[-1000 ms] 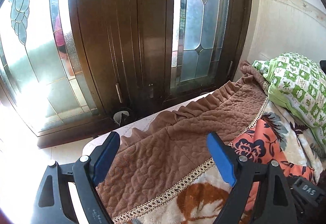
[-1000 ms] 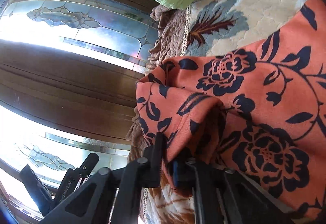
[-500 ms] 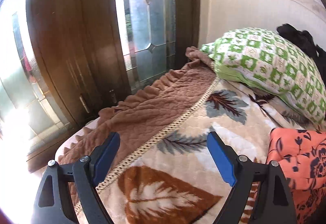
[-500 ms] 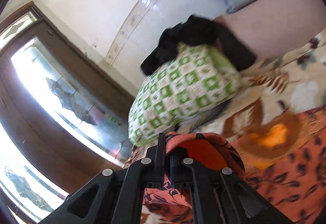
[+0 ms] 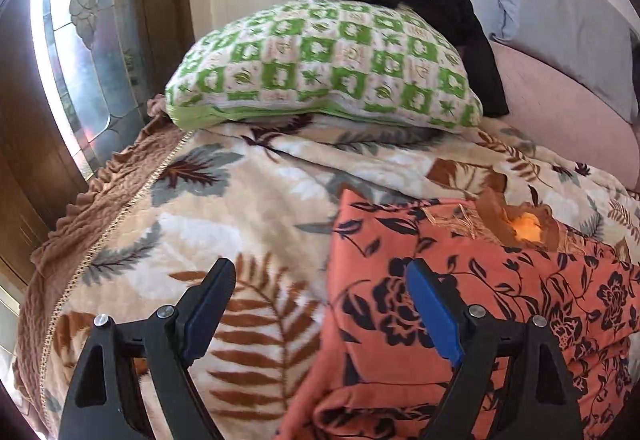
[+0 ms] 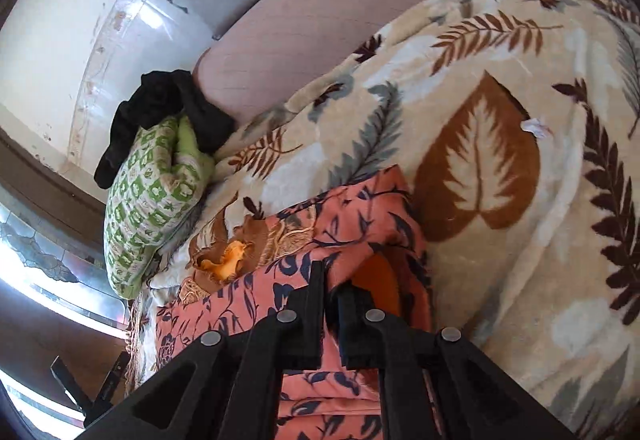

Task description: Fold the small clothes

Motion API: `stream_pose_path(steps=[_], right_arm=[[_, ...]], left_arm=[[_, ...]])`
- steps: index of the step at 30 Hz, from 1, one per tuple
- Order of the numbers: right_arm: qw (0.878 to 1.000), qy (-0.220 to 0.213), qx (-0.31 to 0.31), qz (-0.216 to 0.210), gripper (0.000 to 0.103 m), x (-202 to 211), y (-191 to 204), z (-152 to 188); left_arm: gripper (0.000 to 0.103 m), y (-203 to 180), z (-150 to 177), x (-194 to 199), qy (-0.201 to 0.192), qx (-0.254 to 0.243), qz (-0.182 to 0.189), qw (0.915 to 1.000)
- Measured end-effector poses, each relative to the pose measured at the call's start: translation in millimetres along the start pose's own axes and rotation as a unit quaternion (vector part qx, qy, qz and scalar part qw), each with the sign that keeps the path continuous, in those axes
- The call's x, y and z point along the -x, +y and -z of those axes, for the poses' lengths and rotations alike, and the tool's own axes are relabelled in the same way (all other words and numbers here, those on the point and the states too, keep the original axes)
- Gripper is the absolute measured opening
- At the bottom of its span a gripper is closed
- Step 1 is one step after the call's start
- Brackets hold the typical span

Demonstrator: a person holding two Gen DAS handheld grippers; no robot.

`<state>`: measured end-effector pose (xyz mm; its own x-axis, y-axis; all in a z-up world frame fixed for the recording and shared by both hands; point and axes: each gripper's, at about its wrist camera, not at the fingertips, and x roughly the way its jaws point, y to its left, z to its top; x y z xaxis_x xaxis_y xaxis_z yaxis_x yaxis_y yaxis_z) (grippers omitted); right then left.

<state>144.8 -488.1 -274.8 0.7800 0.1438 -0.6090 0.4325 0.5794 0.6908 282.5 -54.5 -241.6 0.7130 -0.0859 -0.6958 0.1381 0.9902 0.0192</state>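
My right hand-held gripper [image 6: 329, 294] pressed together, pinching edge of orange floral garment [image 5: 460, 280]. Left hand-held gripper [image 5: 320, 310] spread, holding nothing, above garment's left edge. Garment lies doubled on leaf-print blanket [image 5: 248, 199] on bed. Judged: fold part done, finishing left.

Your left gripper [image 5: 320, 304] pointed down at a slant with its jaws spread wide and nothing between the blue pads [image 5: 434, 316]. Your right gripper [image 6: 330, 286] also tilted downward, its jaws pinched together on a fold of the orange floral garment [image 6: 372, 224].
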Motion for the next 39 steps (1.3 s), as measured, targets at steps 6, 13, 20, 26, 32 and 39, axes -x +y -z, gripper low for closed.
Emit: stream_pose_path(steps=[6, 13, 20, 26, 32, 39], right_arm=[[0.995, -0.075, 0.032, 0.064, 0.009, 36.5, -11.9, -15.5], [0.99, 0.063, 0.112, 0.053, 0.009, -24.8, 34.1, 15.6], [0.99, 0.044, 0.123, 0.044, 0.009, -33.8, 46.3, 17.6], [0.99, 0.071, 0.089, 0.081, 0.006, -82.0, 11.6, 11.0], [0.994, 0.041, 0.101, 0.03, 0.009, -46.6, 37.7, 10.5], [0.966, 0.183, 0.182, -0.004, 0.01, -87.6, 77.4, 79.3]], left_arm=[[0.087, -20.6, 8.3, -20.7, 0.027, -0.023, -0.03, 0.9989], [0.087, -15.4, 20.6, -45.8, 0.092, -0.038, -0.056, 0.9935], [0.087, -17.1, 6.4, -23.4, 0.034, -0.025, -0.018, 0.999], [0.088, -34.1, 22.9, -56.2, 0.118, -0.073, -0.021, 0.9901], [0.088, -28.1, 12.0, -32.9, 0.069, -0.04, 0.013, 0.9967], [0.09, -42.4, 29.9, -49.5, 0.111, -0.081, -0.007, 0.9905]])
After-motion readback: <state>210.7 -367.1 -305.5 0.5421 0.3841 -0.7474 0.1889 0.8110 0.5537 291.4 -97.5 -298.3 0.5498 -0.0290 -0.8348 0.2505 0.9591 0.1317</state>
